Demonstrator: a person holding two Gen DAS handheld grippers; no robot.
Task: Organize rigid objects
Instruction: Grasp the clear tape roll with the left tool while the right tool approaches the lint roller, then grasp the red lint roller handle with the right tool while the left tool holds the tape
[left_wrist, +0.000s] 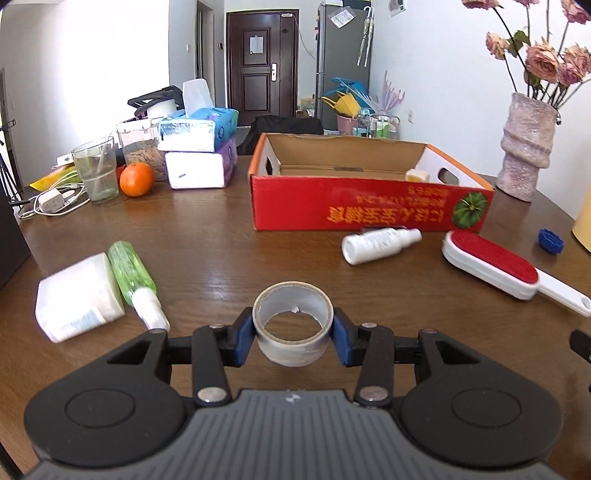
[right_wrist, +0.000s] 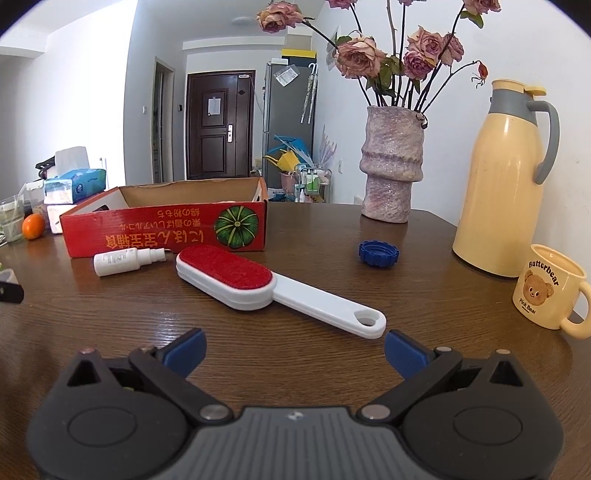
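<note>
My left gripper is shut on a roll of tape, held upright just above the wooden table. A red cardboard box stands open beyond it, with a small white item inside. A white spray bottle and a red-and-white lint brush lie in front of the box. A green bottle and a white container lie at left. My right gripper is open and empty, just short of the lint brush handle. The box, spray bottle and a blue cap lie beyond.
A vase of dried roses, a yellow thermos and a bear mug stand at right. Tissue packs, a glass, an orange and a charger with cables crowd the far left.
</note>
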